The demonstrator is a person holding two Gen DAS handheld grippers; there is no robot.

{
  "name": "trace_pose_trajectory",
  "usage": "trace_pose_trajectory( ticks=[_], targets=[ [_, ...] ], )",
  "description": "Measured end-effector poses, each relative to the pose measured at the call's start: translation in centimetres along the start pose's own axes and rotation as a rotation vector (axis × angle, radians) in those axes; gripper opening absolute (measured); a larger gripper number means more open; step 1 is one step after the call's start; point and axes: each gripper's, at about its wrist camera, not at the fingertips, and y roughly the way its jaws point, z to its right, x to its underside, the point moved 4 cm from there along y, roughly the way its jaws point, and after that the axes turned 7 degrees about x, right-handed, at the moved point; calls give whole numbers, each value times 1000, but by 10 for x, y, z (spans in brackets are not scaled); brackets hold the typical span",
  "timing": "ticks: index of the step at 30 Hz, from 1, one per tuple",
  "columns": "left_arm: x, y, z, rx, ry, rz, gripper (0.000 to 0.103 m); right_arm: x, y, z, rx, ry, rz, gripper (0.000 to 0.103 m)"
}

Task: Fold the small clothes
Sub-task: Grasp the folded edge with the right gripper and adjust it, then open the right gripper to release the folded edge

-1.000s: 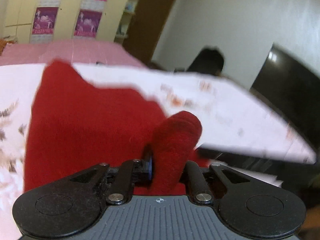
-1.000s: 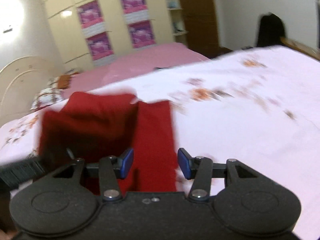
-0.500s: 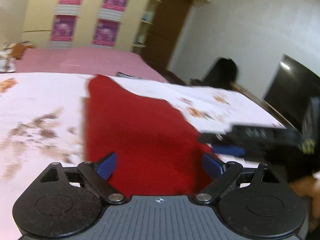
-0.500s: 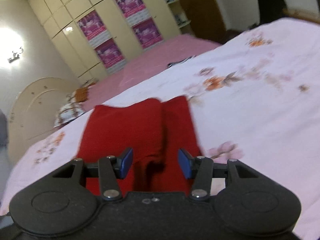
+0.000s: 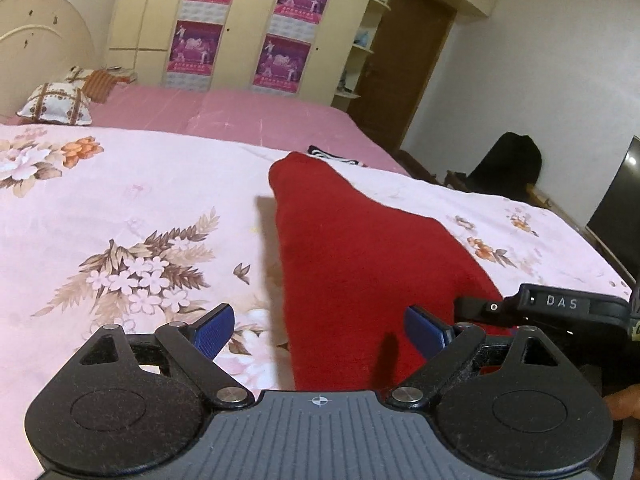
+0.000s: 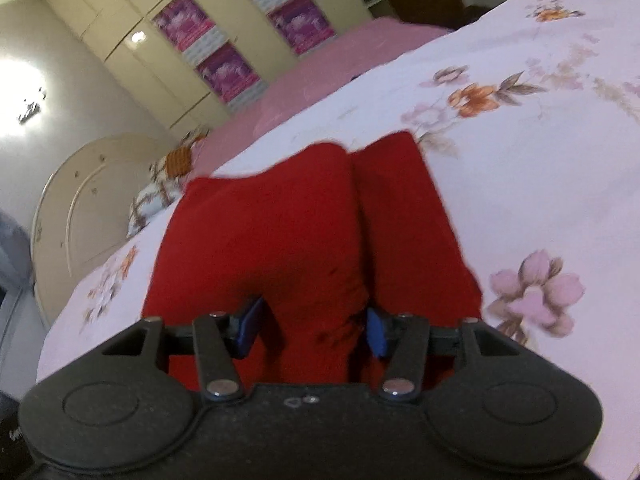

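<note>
Bedspread (image 5: 120, 208), pale pink with flowers, fills the left wrist view, bare and open to the left of a red garment (image 5: 360, 264) lying on it. Left gripper (image 5: 320, 330) has its jaws spread wide, holding nothing; the garment's near end lies below, between them, nearer the right pad. Right gripper (image 5: 560, 308) pokes in at the garment's right edge.

Right wrist view, tilted: the garment (image 6: 280, 232) lies folded along a lengthwise crease, open bedspread (image 6: 540, 168) to its right. Right gripper (image 6: 312, 330) jaws, about half open and just widening, straddle the near end without visibly pinching.
</note>
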Motion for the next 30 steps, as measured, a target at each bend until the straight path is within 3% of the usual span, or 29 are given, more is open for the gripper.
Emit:
trace_pose_trajectory(
  ticks=[2,4,7,15,20,25,30],
  targets=[
    [2,4,0,-3,0,-6,91,1,3,-2,-14,16,-14,48],
    [2,7,0,-2,-3,-8,91,3,5,-10,-32,-19,-27,20],
    [0,9,2,-3,2,0,91,2,1,-13,-62,-3,-32,18],
    [-7,7,15,34,1,24,91,-18,-49,-26,-19,-137,149,17],
    [0,17,27,42,17,-5,91,-21,-54,-1,56,-150,146,17],
    [19,45,24,-6,8,-134,91,4,-29,22,155,-159,60,28],
    [18,44,22,-23,2,-143,91,1,-55,9,200,-187,150,36]
  ],
)
